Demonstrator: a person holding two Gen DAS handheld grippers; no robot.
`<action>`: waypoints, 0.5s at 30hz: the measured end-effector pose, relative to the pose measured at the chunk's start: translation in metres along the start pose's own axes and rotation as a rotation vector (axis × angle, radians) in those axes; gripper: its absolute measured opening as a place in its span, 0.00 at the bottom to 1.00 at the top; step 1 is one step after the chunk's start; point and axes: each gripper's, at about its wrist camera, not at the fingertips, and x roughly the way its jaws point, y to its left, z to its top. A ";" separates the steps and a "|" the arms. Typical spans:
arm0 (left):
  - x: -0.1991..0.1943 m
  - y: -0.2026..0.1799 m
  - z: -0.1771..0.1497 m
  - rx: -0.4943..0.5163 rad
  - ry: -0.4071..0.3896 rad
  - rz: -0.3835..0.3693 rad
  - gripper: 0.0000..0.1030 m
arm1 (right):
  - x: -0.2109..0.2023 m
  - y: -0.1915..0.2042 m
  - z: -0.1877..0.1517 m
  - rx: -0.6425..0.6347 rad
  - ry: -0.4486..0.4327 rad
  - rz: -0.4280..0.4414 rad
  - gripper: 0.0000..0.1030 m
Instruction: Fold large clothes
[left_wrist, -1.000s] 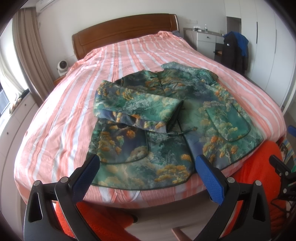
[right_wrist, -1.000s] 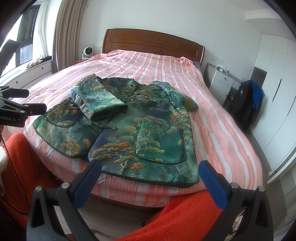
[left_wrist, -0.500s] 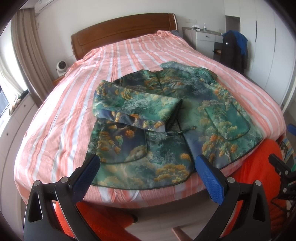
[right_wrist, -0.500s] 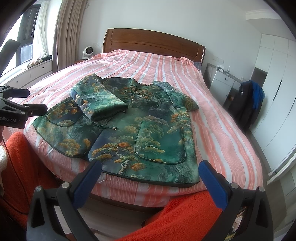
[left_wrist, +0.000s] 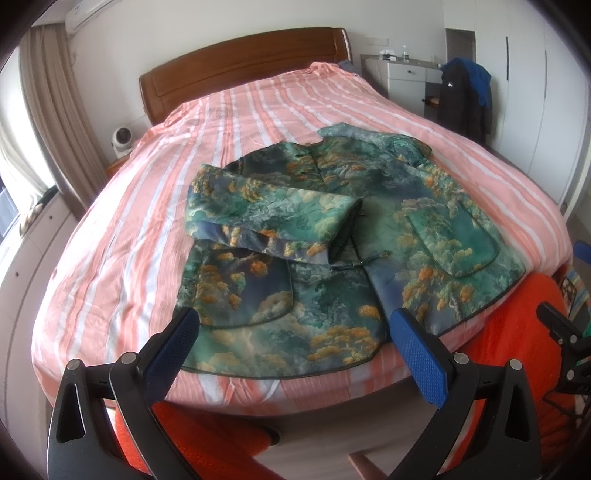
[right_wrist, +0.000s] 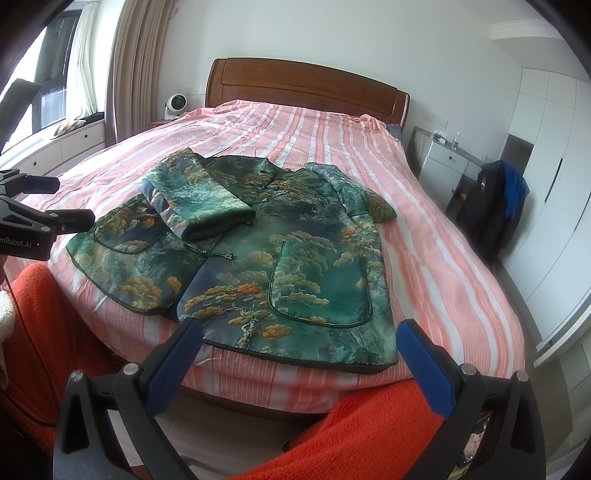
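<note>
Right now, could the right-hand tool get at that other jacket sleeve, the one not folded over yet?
Probably yes. The right gripper is open and empty near the hem of the jacket, and the unfolded sleeve lies flat on the bed with nothing over it. It lies farther up the bed, though.

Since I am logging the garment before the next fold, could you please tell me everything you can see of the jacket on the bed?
The jacket lies flat, front up, on the striped bedspread, hem toward the foot edge. It looks like padded, satiny cloth, green and blue with orange tree and cloud patterns and dark piping. It has two rounded patch pockets, a stand collar and knotted loop fastenings down the front. One sleeve is folded across the chest; the other lies along the side. Neither tool touches it.
</note>
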 end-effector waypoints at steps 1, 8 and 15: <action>-0.001 -0.001 0.001 -0.001 -0.001 0.001 1.00 | 0.000 0.000 0.000 0.000 0.001 0.000 1.00; 0.000 -0.002 0.000 0.005 0.005 0.005 1.00 | 0.000 0.000 0.000 0.000 0.003 0.001 1.00; 0.002 0.002 0.002 0.004 0.029 0.000 1.00 | 0.000 0.000 0.001 0.000 0.002 0.000 1.00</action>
